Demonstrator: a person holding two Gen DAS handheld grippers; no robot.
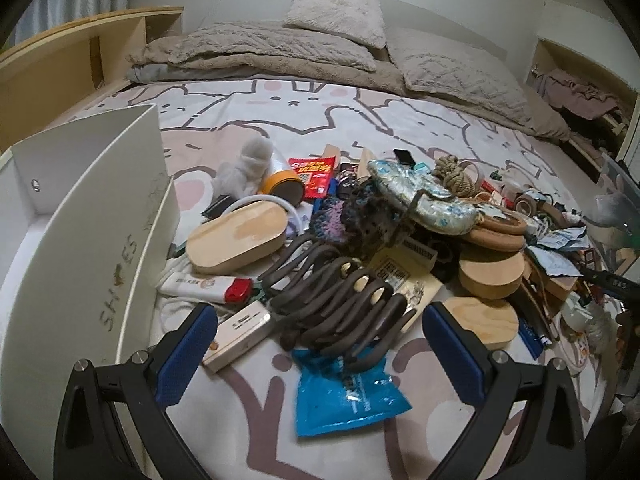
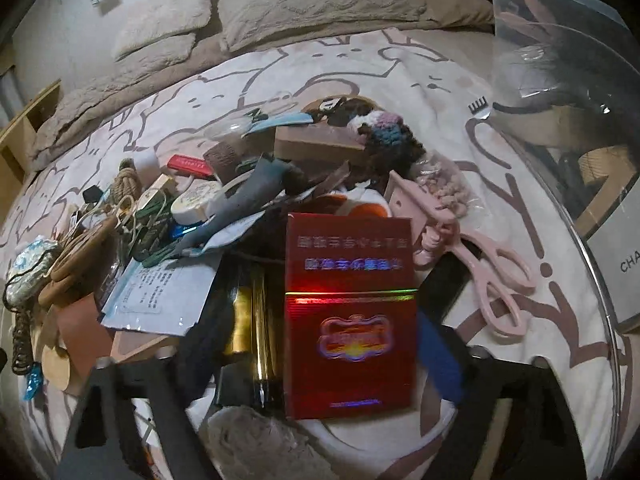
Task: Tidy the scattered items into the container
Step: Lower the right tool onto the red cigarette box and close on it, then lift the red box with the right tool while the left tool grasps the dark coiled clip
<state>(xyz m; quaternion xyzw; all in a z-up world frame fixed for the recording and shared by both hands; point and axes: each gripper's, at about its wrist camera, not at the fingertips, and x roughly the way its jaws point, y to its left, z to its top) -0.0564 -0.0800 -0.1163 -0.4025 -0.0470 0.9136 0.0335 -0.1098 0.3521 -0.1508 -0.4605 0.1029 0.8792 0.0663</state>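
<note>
I've got the red box [image 2: 350,312] sitting low and centre in the right wrist view, right between my right gripper's [image 2: 320,360] fingers. The blur hides whether the pads are actually pressing it, so I can't tell if I'm holding it. Just beside it at centre right lie pink scissors [image 2: 486,276], and the clear container [image 2: 560,100] fills the right edge, with some things visible through its wall, though I can't make out what.

Over in the left wrist view, my left gripper [image 1: 320,334] is spread wide and empty, low in the frame, hovering over a dark coiled hair clip [image 1: 340,304] and a blue packet [image 1: 344,392]. A white box [image 1: 92,240] stands at the left edge. The pile [image 1: 400,220] across the middle of the bed [image 1: 280,100] is big: wooden lids, a lighter, a knitted pouch, rope. I'd say we're early, most of it still to move.
</note>
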